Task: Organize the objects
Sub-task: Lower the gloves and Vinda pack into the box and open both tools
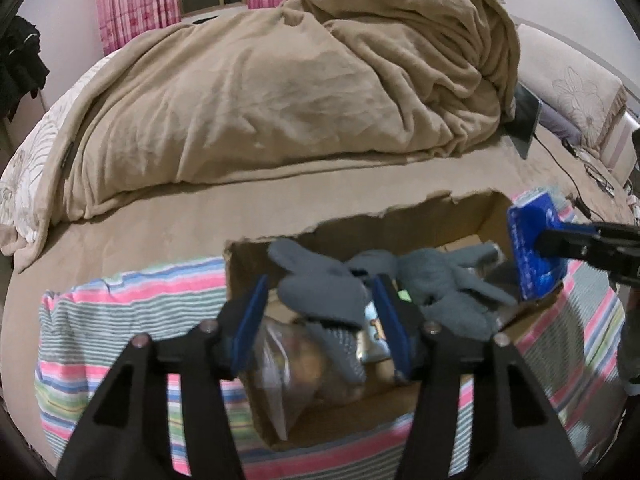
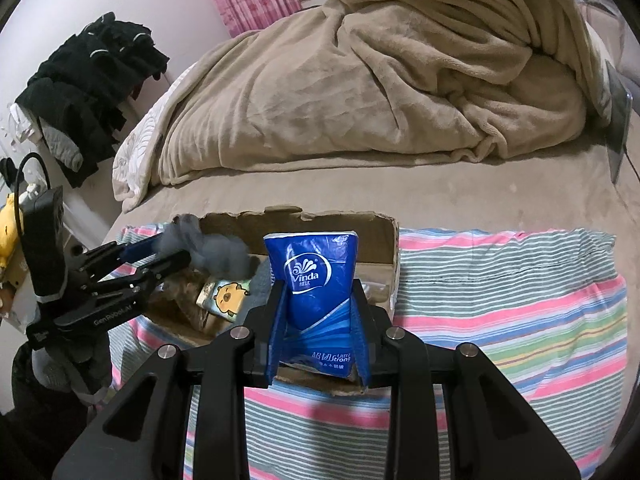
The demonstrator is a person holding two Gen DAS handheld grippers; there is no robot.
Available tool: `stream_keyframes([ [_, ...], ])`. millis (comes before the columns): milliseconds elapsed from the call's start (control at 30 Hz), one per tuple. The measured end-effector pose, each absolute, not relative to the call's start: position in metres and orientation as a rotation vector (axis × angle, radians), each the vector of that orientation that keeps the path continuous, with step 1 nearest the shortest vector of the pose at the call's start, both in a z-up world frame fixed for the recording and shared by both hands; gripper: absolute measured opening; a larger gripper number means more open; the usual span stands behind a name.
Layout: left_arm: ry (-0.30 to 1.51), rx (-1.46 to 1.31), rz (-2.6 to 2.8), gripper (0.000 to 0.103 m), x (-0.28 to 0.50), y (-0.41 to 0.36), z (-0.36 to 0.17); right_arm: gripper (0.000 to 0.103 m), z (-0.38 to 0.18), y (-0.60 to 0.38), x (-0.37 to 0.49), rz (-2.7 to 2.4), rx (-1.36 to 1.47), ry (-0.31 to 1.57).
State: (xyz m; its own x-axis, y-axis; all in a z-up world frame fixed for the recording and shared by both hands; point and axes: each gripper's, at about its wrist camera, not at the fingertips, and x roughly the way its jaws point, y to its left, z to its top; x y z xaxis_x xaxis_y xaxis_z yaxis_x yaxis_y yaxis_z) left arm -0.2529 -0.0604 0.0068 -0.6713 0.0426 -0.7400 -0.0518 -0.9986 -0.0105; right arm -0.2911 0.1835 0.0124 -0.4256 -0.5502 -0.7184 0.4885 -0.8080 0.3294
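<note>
An open cardboard box (image 1: pixel 256 276) (image 2: pixel 380 236) sits on a striped cloth (image 1: pixel 120 304) (image 2: pixel 500 280) on the bed. My left gripper (image 1: pixel 320 308) is open above the box, with a grey glove (image 1: pixel 320 296) hanging between its fingers; it also shows in the right wrist view (image 2: pixel 160 256) by the grey gloves (image 2: pixel 216 252). A second grey glove (image 1: pixel 452 284) lies across the box. My right gripper (image 2: pixel 318 312) is shut on a blue Vinda tissue pack (image 2: pixel 316 276) (image 1: pixel 532 252) at the box's right edge. A plastic bag (image 1: pixel 280 364) and a yellow-chick packet (image 2: pixel 224 296) lie inside.
A heaped tan blanket (image 1: pixel 300 92) (image 2: pixel 380 80) covers the bed behind the box. A dark tablet (image 1: pixel 526 120) and cables lie at the right by the pillow (image 1: pixel 568 84). Black clothes (image 2: pixel 88 88) hang at the left. A yellow toy (image 2: pixel 8 228) sits at the far left.
</note>
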Motion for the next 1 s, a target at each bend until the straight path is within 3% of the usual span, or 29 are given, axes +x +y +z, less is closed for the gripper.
stream_keyframes([
  [300, -0.035, -1.252, 2.872, 0.057, -0.239, -0.075, 0.017, 0.043, 0.007, 0.186, -0.294, -2.266, 1.158, -0.088],
  [467, -0.081, -1.25, 2.881, 0.058, -0.224, -0.081, 0.022, 0.043, 0.007, 0.194, -0.292, -2.297, 1.16, -0.075],
  [533, -0.102, -1.249, 2.88, 0.061, -0.218, -0.083, 0.023, 0.043, 0.004, 0.196, -0.292, -2.315, 1.171, -0.067],
  [600, -0.123, -1.245, 2.886, 0.071, -0.212, -0.084, 0.024, 0.043, 0.0, 0.199, -0.294, -2.333, 1.185, -0.058],
  [833, -0.164, -1.259, 2.886, 0.071, -0.197, -0.089, 0.025, 0.044, -0.007, 0.204, -0.288, -2.331, 1.224, -0.063],
  [1000, -0.174, -1.261, 2.882, 0.071, -0.185, -0.087, 0.03, 0.051, -0.003, 0.204, -0.277, -2.323, 1.214, -0.065],
])
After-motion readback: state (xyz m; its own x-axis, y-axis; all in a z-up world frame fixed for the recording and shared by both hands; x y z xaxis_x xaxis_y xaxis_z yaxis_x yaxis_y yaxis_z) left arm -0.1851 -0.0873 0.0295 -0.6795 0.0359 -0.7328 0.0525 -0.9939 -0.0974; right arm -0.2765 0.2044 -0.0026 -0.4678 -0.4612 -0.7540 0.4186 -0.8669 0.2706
